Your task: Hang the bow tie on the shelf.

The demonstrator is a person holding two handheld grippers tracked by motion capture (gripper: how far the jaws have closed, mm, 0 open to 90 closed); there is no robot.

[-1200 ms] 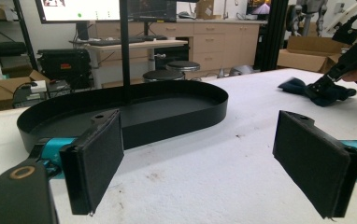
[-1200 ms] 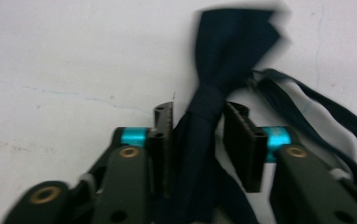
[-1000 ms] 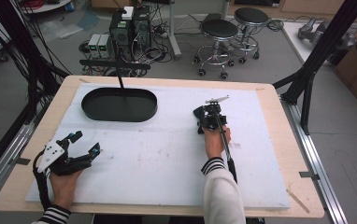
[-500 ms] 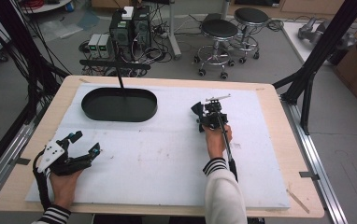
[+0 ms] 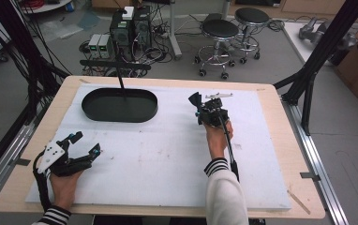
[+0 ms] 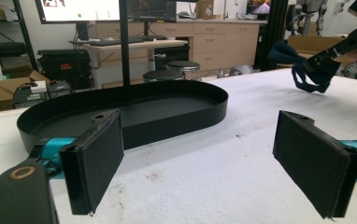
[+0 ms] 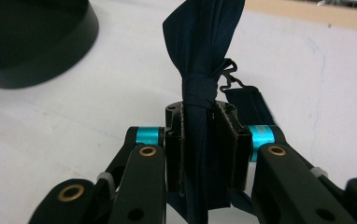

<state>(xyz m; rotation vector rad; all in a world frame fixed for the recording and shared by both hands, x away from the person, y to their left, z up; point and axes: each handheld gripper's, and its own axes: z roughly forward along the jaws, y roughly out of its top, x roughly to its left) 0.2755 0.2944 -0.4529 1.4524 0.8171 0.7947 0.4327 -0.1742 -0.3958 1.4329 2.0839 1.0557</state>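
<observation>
Two stools [image 5: 235, 28] beyond white-padded table [image 5: 167, 159].

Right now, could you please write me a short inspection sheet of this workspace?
Surface: white padded mat on a wooden table, faintly smudged.
Job's things: dark blue fabric bow tie; empty black oval metal tray.
Clutter: nothing seen.
Grippers: right claw shut on the bow tie, held off the mat; left claw open, low at the near left.
Cables: one trails from the right claw.
Surroundings: stools, computers, cardboard box.
</observation>
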